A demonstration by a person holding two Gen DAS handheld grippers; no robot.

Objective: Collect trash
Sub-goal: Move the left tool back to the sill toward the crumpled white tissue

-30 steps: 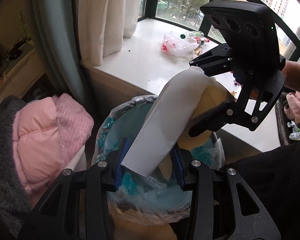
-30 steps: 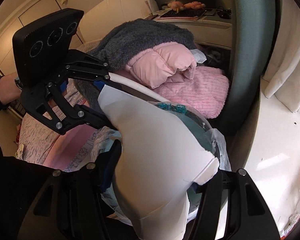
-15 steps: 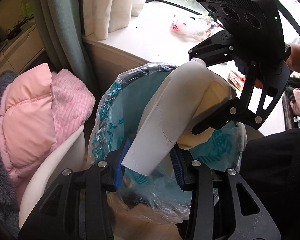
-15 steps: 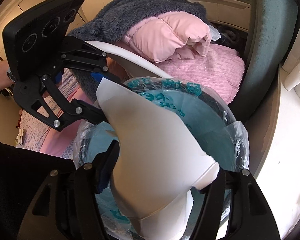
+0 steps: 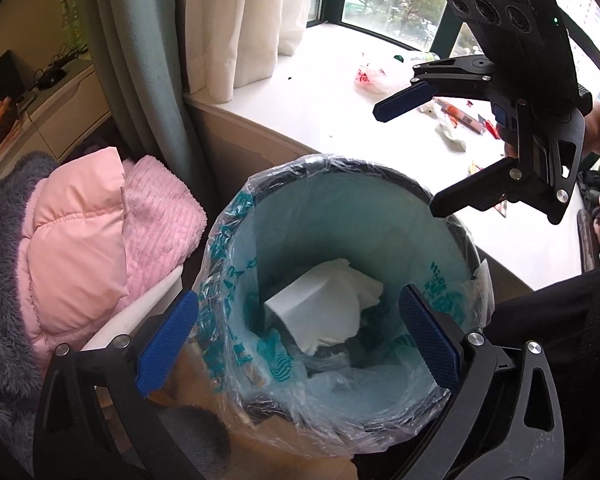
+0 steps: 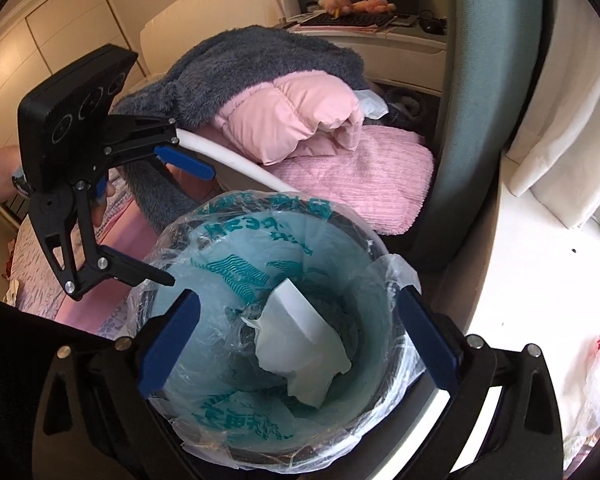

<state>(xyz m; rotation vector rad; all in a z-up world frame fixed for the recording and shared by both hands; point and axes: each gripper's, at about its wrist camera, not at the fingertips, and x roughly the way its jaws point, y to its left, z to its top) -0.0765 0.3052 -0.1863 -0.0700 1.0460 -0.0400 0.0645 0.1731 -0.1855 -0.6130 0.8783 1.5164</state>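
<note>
A round trash bin (image 5: 456, 220) lined with a teal plastic bag stands below both grippers; it also shows in the right wrist view (image 6: 384, 248). A large crumpled white paper piece (image 5: 324, 308) lies inside it, seen in the right wrist view too (image 6: 300, 344). My left gripper (image 5: 296, 340) is open and empty over the bin's near rim. My right gripper (image 6: 296, 340) is open and empty over the bin; it shows in the left wrist view (image 5: 420, 152) above the far rim.
A white window sill (image 5: 324, 120) behind the bin holds a plastic bag (image 5: 374, 78), wrappers (image 5: 460, 118) and crumpled paper. A pile of pink and grey clothes (image 5: 80, 232) lies left of the bin. Curtains (image 5: 228, 20) hang at the back.
Both grippers held the big white paper piece between them over the bin; both have opened and it has dropped into the bin.
</note>
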